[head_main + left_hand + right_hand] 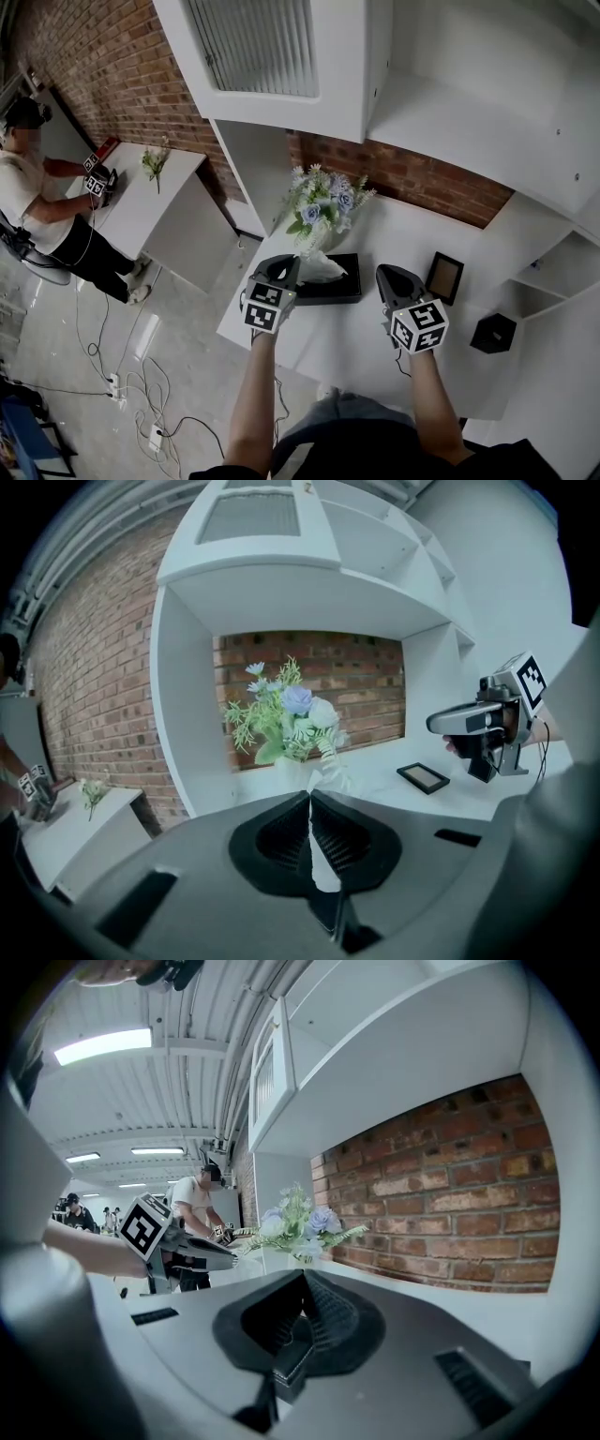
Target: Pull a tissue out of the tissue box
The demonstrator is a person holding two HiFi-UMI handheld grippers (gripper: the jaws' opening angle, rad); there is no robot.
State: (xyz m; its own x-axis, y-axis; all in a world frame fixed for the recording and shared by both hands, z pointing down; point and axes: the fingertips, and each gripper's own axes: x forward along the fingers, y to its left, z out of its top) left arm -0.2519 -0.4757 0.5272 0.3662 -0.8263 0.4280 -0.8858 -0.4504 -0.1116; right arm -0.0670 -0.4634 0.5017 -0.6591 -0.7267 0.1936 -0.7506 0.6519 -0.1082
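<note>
Though my left tongs (310, 796) pinch the tissue (321, 266) over the tissue box (339, 290) | its tail seemingly not yet clear of it | right tongs (303, 1275) pressed together, empty.

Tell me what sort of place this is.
Probably a studio staged as home corners: a white desk with flowers and picture frame, another person at a similar table, and cables on the floor.

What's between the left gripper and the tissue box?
A white tissue, pinched by the left gripper, stretches up from the black tissue box; the head view shows it.
</note>
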